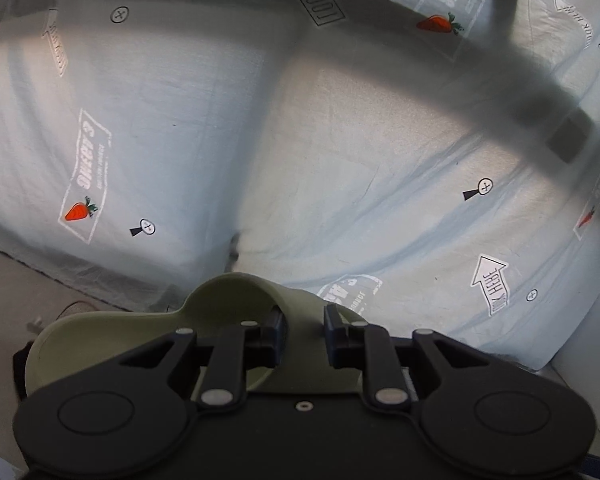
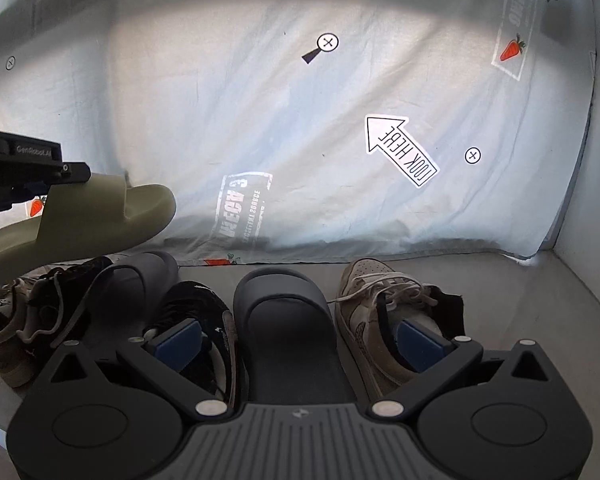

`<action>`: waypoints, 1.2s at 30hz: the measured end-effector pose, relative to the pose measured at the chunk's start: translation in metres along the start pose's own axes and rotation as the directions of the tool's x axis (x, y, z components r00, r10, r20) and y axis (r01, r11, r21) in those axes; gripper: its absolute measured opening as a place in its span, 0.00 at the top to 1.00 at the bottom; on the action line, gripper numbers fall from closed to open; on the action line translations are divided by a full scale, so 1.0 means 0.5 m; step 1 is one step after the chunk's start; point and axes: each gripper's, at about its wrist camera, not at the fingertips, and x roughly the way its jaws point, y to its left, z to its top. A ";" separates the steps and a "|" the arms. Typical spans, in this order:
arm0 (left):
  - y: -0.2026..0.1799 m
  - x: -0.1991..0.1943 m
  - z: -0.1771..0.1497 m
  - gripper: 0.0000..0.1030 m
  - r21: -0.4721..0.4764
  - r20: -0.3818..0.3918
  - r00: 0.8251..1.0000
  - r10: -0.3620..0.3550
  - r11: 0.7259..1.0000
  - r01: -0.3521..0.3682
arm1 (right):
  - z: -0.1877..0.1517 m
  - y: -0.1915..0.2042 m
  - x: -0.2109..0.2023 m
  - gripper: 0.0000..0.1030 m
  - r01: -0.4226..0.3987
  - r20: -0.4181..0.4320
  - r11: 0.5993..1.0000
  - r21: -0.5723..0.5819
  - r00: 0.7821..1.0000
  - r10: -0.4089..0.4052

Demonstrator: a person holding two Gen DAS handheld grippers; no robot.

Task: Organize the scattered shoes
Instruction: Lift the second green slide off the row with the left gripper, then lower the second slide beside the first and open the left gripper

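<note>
My left claw (image 1: 302,330) is clenched on the strap of the olive foam slide (image 2: 112,216), held aloft at the frame's left. It looks light and springy; the strap suits gripping. My right claw (image 2: 300,336) hangs released over the dark slide (image 2: 286,320).

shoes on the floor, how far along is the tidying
Looks partly done: a dark slide and a tan sneaker lie side by side, toes toward the printed sheet. In hand: the left gripper is shut on the strap of a green slide, lifted off the floor. The right gripper is open and empty. Left: another dark slide and black sneakers still overlap in a heap.
</note>
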 end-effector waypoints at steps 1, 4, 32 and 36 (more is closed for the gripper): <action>0.001 -0.032 -0.010 0.80 -0.001 -0.004 1.000 0.001 1.000 -0.001 | -0.006 0.000 -0.023 0.00 -0.001 0.006 1.000 -0.002 1.000 0.001; 0.000 -0.116 -0.047 0.80 0.002 -0.022 1.000 -0.003 1.000 0.003 | -0.035 -0.002 -0.087 0.00 -0.004 0.007 1.000 -0.004 1.000 0.004; 0.002 -0.275 -0.348 0.80 -0.014 -0.260 0.966 0.013 1.000 -0.017 | -0.199 0.000 -0.307 0.00 -0.022 -0.094 0.997 -0.075 0.995 0.015; -0.016 -0.264 -0.360 0.78 0.006 -0.309 0.951 -0.004 1.000 0.006 | -0.201 -0.012 -0.310 0.00 -0.004 -0.095 0.998 -0.061 0.995 -0.002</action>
